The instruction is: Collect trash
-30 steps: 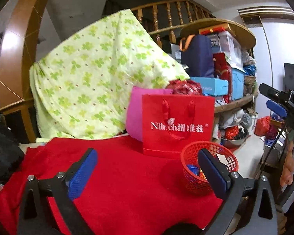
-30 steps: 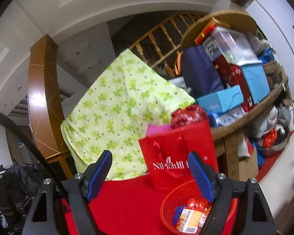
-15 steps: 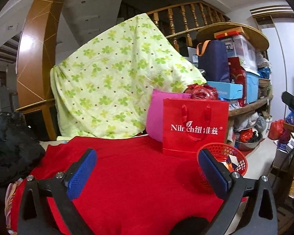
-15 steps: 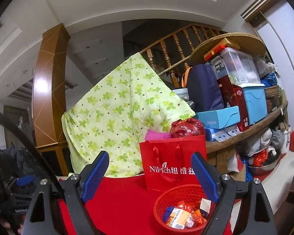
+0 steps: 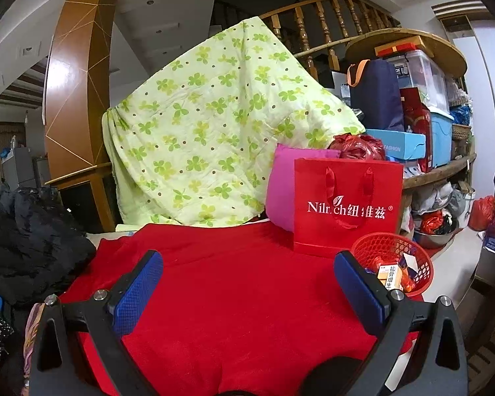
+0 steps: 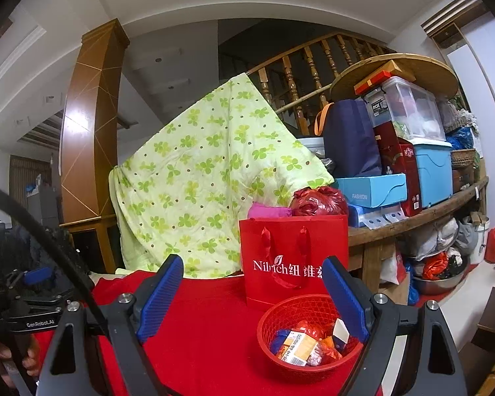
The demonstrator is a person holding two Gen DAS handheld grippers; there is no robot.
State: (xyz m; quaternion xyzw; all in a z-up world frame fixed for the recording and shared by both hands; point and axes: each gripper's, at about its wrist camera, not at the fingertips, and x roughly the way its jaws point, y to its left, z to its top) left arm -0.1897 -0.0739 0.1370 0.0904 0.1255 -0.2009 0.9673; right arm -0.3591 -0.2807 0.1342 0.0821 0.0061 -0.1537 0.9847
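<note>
A red mesh basket sits on the red cloth, holding an orange-and-white box, red wrappers and a white scrap. In the left wrist view the red mesh basket lies at the right, behind the right finger. My right gripper is open above the cloth, the basket just below its right finger, nothing between the pads. My left gripper is open over the bare cloth, empty. At the left edge of the right wrist view the other gripper's body and a hand show.
A red paper bag stands behind the basket, with a pink cushion and a red plastic bag behind it. A green clover quilt hangs from a stair rail. Black clothing lies left. Cluttered wooden shelf stands right.
Both views have swung and levelled: the basket sits further right in the left wrist view and lower centre in the right one. Both grippers stay open and empty.
</note>
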